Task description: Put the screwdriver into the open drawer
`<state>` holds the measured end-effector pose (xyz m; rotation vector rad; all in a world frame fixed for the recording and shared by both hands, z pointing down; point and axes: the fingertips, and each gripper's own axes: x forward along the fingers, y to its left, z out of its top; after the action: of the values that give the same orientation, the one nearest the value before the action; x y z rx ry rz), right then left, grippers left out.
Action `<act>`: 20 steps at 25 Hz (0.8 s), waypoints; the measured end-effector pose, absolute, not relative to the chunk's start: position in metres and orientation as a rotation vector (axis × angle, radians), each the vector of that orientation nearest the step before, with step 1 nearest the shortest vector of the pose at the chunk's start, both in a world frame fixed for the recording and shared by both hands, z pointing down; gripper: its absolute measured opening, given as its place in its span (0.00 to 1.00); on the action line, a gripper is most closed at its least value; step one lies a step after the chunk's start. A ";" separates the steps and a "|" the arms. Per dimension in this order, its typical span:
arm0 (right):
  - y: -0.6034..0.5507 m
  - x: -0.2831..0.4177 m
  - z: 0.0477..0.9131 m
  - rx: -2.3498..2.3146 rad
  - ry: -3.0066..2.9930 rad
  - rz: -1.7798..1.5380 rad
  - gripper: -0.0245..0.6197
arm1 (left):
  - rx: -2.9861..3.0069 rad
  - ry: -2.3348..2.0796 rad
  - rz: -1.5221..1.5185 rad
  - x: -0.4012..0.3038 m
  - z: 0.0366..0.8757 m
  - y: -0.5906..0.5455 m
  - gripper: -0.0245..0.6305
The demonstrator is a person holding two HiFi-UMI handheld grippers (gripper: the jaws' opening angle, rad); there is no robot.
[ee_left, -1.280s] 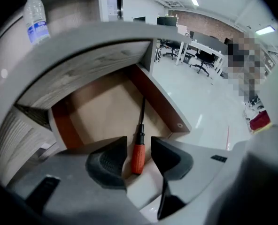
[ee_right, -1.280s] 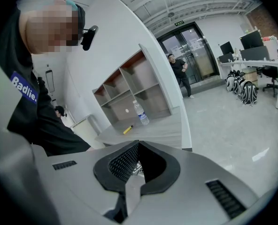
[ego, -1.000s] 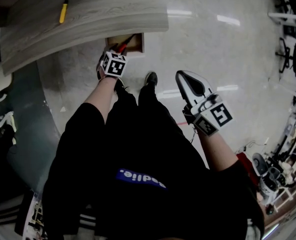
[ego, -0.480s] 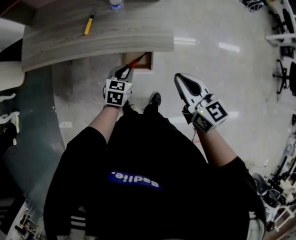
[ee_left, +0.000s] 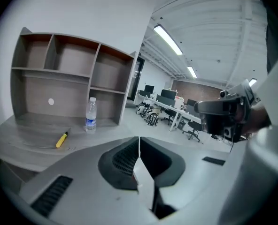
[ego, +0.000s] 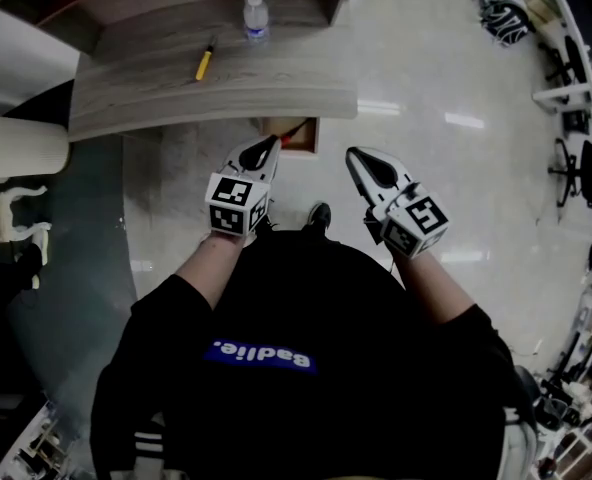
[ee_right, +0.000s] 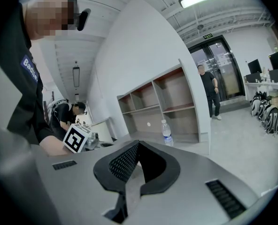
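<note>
My empty left gripper (ego: 271,144) is closing and my empty right gripper (ego: 353,156) is sitting shut, one red screwdriver (ego: 290,140) lying in one drawer (ego: 306,125) just beyond them.

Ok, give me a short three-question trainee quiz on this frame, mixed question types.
1. Multiple choice: what stands on the desk near the yellow screwdriver? A) mug B) water bottle C) lamp
2. True or false: the right hand-held gripper grips a screwdriver.
3. Where does the red-handled screwdriver lie?
Key: 1 B. 2 False; its jaws are together with nothing between them. 3 In the open drawer under the desk's edge.
</note>
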<state>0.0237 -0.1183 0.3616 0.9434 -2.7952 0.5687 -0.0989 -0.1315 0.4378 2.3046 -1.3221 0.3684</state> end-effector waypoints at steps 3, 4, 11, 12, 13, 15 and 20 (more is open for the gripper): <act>-0.114 0.013 0.358 0.917 -2.803 0.561 0.08 | 2.355 -1.308 0.316 -0.098 0.411 -0.124 0.04; -0.113 0.011 0.356 0.908 -2.805 0.557 0.08 | 2.368 -1.302 0.298 -0.096 0.402 -0.121 0.04; -0.109 -0.004 0.345 0.849 -2.835 0.491 0.08 | 2.415 -1.270 0.187 -0.088 0.359 -0.104 0.04; -0.108 -0.005 0.345 0.842 -2.836 0.488 0.08 | 2.420 -1.262 0.177 -0.086 0.355 -0.102 0.04; -0.107 -0.007 0.345 0.836 -2.837 0.487 0.08 | 2.425 -1.254 0.170 -0.085 0.352 -0.100 0.04; -0.105 -0.010 0.346 0.824 -2.839 0.478 0.08 | 2.434 -1.243 0.155 -0.082 0.345 -0.097 0.04; -0.102 -0.013 0.343 0.799 -2.847 0.467 0.08 | 2.445 -1.237 0.130 -0.079 0.335 -0.094 0.04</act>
<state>-0.0135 -0.1022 0.3434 0.7989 -2.8474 0.4666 -0.0787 -0.0936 0.3352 2.4449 -1.2374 0.1302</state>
